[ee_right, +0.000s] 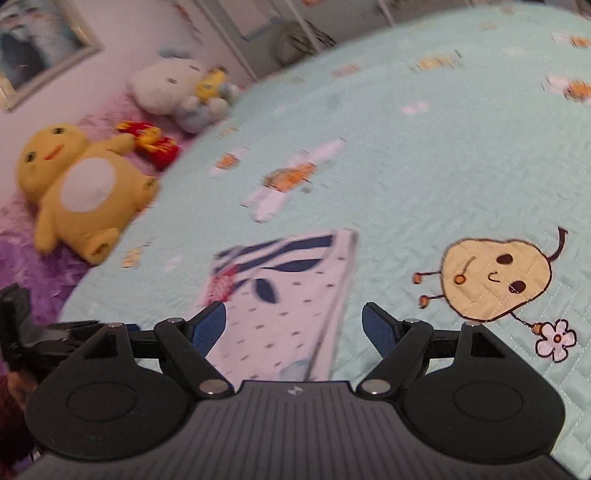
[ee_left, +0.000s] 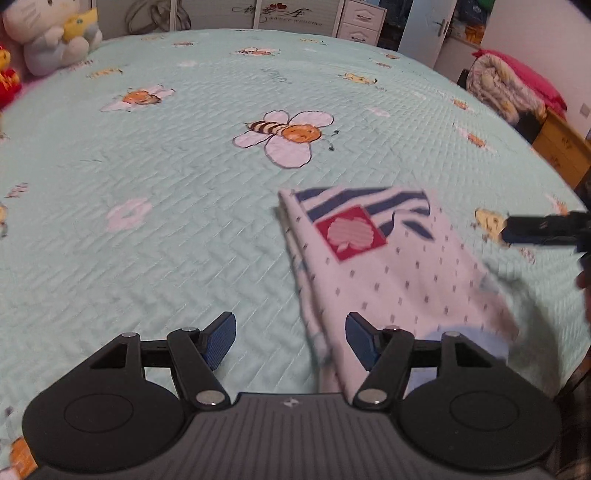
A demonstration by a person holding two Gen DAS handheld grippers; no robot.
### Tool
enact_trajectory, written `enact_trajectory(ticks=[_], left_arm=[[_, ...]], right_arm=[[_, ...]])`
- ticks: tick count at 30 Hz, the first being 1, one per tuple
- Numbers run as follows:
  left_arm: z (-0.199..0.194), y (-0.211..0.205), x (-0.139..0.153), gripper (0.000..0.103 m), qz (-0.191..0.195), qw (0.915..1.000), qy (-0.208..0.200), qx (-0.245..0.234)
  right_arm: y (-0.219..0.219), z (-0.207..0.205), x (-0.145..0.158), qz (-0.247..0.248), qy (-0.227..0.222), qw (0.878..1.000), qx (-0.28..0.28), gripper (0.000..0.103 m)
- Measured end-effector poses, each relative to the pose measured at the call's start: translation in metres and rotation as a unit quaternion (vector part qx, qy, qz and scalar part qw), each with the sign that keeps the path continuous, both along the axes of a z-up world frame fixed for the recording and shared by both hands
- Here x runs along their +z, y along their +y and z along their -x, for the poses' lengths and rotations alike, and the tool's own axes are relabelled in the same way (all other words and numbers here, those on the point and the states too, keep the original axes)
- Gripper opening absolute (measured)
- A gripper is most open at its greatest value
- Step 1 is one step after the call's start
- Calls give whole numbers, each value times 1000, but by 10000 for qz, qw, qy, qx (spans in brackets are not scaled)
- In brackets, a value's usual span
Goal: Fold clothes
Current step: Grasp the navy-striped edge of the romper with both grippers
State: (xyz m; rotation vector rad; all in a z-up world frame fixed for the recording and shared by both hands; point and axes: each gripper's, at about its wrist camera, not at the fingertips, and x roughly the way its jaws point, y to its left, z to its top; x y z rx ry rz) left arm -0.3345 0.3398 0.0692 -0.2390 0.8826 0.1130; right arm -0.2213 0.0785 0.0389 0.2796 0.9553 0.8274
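Bee-print quilt (ee_left: 147,221) – drawers (ee_left: 360,22) behind.

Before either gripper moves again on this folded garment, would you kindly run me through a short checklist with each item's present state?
1. Left gripper empty, jaws apart: ok.
2. Right gripper empty, jaws apart: ok.
3. Folded garment lies flat on the bedspread: ok.
4. Fold edges lined up: cannot tell, both views are blurred.
5. Plush toys well clear of the garment: ok.
6. Near edge of the garment visible: not ok, the grippers' bodies hide it.
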Motion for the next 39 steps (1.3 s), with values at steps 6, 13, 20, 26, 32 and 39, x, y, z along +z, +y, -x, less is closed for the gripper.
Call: enact_trajectory(ticks=[6, 13, 20, 26, 32, 39], left_arm=[[-69, 20, -1, 68, -66, 9992, -117, -368], [-123, 47, -28, 68, 882, 9933, 92, -744], [-139, 53, -44, 69, 1452, 9826, -2, -1160], [-134, 56, -45, 27, 1685, 9786, -126, -1176], [-115, 56, -33, 15, 1384, 9853, -402, -920], [-40, 89, -6, 14, 1293, 9824, -1041, 854]], right_arm=[[-7, -38, -44, -636, 1021, 9918, -434, 81], [11, -79, -60, -1007, 1256, 9869, -137, 81], [34, -114, -65, -1129, 1294, 9836, 559, 80], [49, -121, -69, -627, 1230, 9856, 973, 13], [71, -111, -39, -128, 309, 9903, 1349, 9], [164, -123, 9, 327, -653, 9712, 2269, 8]])
